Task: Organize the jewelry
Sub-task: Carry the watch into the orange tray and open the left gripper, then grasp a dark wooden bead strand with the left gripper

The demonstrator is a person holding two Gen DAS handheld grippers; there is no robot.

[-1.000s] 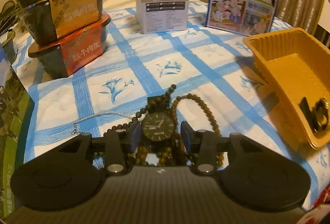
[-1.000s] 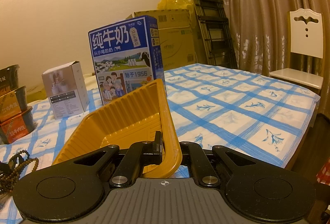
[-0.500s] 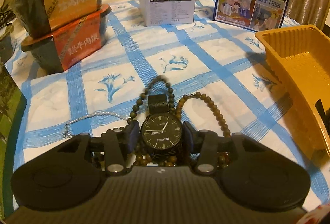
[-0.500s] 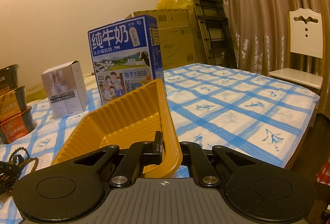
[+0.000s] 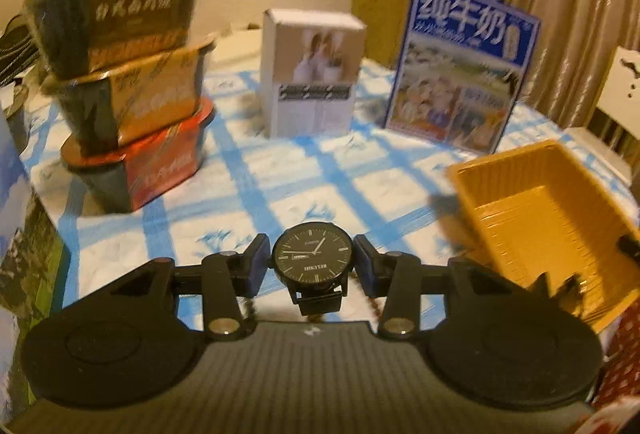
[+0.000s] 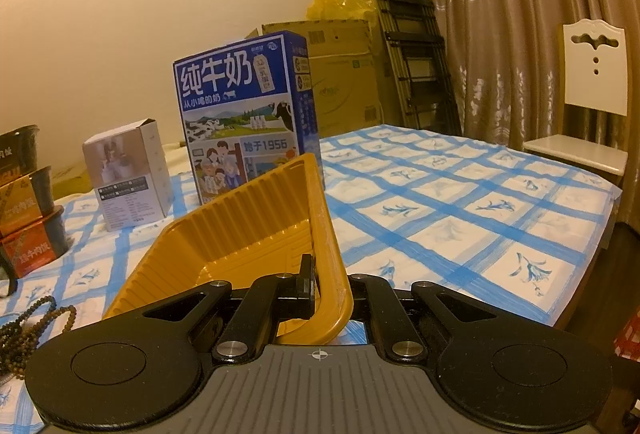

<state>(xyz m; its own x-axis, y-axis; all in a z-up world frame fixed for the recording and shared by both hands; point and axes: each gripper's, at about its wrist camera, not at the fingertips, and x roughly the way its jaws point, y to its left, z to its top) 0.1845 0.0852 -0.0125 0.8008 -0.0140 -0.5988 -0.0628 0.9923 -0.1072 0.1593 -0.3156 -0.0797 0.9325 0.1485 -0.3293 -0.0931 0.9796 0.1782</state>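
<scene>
watch (image 5: 312, 261) lifted off beads | left claw (image 5: 312, 263) clamps round dial | right claw (image 6: 325, 288) pinches ribbed tray (image 6: 240, 234)

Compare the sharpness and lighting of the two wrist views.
Left wrist view: the bowls and milk carton are smeared, while the watch stays sharp. Right wrist view: sharp throughout, warm yellowish light, fisheye-curved curtain.

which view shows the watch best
The left wrist view: the watch sits face-on between the left gripper's fingers, dial fully visible though slightly blurred. The right wrist view does not show it at all, only the orange tray and some beads.
</scene>
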